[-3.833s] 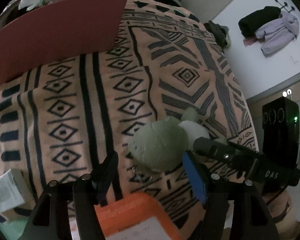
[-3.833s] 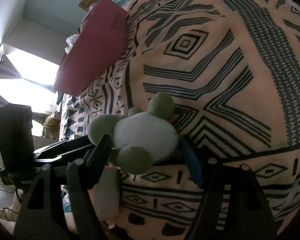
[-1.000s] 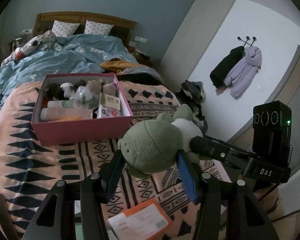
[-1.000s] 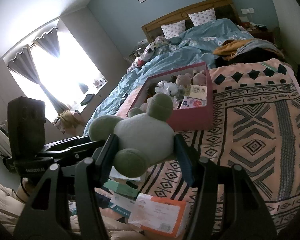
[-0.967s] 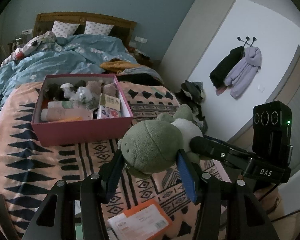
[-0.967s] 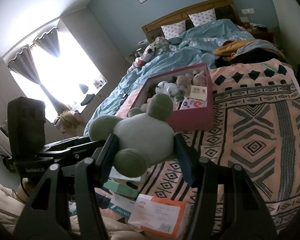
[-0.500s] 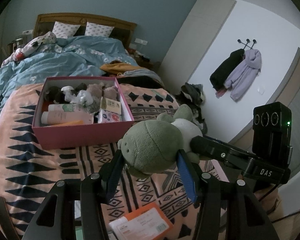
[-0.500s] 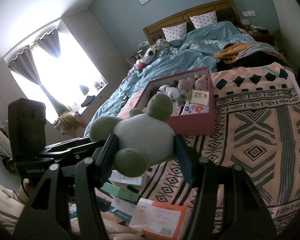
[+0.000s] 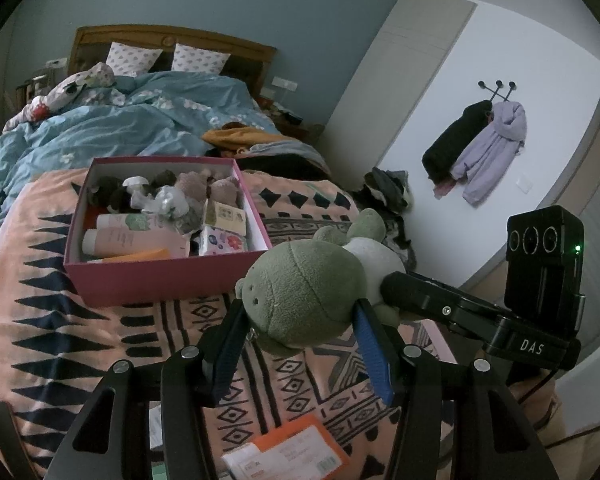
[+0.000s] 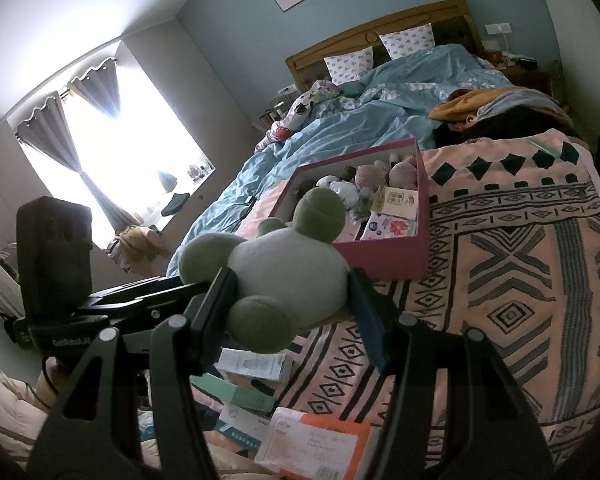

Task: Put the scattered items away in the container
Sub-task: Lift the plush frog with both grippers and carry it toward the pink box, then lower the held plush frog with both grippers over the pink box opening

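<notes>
We are in a home bedroom. We see a bed (image 9: 140,120) with pillows (image 9: 132,58), coats (image 9: 480,148) hanging on wall hooks, and a curtained window (image 10: 112,152).

Blue duvet (image 9: 112,120), patterned pillows (image 9: 198,58), coats (image 9: 484,148) on wall hooks.

Light level: dim, bluish daylight.
Source: window (image 10: 112,152) at 9 o'clock in right view, blown out white.
Distortion: strong fisheye, black corners.
Blur: orange packet (image 9: 288,456) at 6 o'clock soft.
</notes>
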The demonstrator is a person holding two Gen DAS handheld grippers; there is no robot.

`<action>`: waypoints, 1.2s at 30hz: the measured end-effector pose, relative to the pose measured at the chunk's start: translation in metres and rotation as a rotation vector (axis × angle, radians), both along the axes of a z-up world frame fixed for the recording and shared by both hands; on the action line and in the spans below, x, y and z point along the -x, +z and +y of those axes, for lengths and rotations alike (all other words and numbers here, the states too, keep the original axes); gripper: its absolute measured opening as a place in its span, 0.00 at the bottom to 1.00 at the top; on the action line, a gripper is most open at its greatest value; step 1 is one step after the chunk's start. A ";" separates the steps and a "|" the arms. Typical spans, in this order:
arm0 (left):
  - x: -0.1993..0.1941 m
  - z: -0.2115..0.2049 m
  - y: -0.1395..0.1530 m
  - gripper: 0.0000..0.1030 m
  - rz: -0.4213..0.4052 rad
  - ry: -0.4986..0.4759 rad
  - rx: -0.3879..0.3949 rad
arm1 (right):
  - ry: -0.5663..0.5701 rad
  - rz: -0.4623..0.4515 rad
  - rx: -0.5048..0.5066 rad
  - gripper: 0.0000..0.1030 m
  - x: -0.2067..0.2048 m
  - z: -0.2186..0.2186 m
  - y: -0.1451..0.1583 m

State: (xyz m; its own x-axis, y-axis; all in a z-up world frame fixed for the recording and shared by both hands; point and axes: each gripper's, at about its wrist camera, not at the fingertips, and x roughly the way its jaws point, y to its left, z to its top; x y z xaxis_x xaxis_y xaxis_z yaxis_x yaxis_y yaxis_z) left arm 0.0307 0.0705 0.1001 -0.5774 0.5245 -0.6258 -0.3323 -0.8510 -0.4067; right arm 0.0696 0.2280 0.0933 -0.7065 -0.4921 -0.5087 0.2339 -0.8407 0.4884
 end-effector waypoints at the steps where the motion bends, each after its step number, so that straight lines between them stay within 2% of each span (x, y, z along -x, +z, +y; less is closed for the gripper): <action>1: 0.002 0.000 0.000 0.53 -0.001 0.001 0.000 | 0.000 0.001 0.000 0.58 0.000 0.000 0.000; 36: 0.047 -0.007 -0.007 0.53 -0.016 0.007 0.000 | -0.012 -0.015 -0.008 0.58 0.045 0.004 -0.004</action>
